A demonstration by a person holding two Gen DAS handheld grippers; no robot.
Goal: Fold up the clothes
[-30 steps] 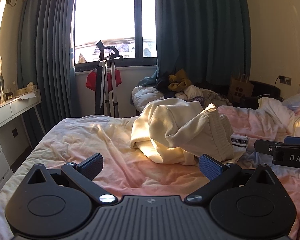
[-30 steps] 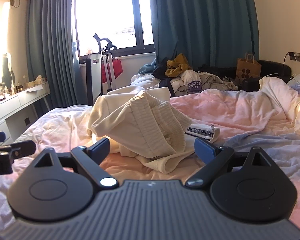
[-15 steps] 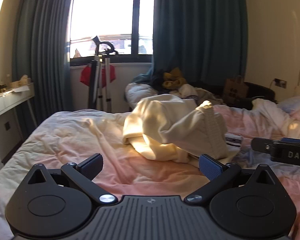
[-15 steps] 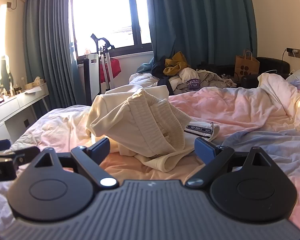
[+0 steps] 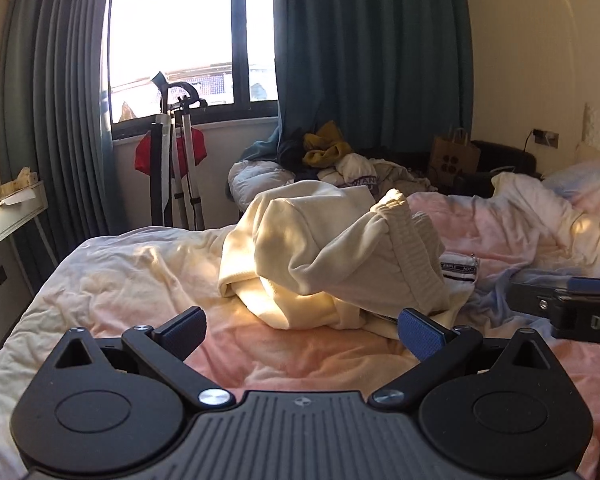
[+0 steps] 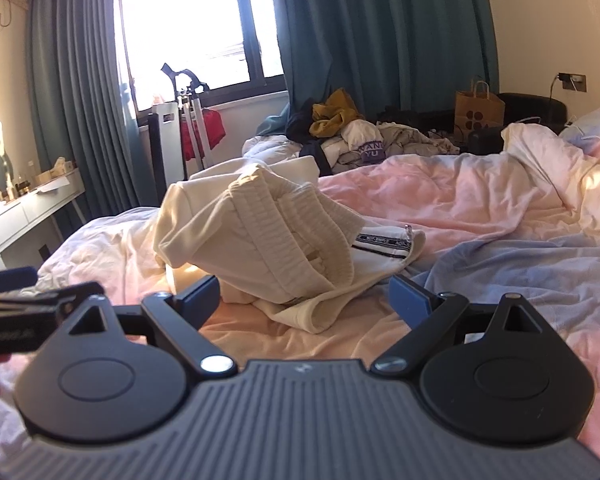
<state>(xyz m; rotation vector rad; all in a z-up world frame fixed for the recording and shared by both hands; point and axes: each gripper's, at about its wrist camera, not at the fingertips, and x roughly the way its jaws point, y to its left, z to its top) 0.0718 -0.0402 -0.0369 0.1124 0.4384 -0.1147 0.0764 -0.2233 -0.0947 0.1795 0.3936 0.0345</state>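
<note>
A crumpled cream garment (image 5: 332, 256) with a ribbed waistband lies bunched in a heap on the pink and blue bedspread (image 5: 284, 356); it also shows in the right wrist view (image 6: 268, 244). A white label strip with dark print (image 6: 384, 240) sticks out on its right side. My left gripper (image 5: 302, 326) is open and empty, just in front of the heap. My right gripper (image 6: 304, 298) is open and empty, close to the heap's near edge. Each gripper shows at the side of the other's view.
A pile of mixed clothes (image 5: 332, 160) sits beyond the bed under teal curtains. A folded stand with a red cloth (image 5: 172, 160) leans by the window. A white dresser (image 6: 28, 208) is at left. A paper bag (image 6: 478, 112) and pillows (image 6: 592, 128) are at right.
Both views shifted slightly; the right gripper has come a little closer to the cream heap. Both grippers stay open and the garment has not moved.
</note>
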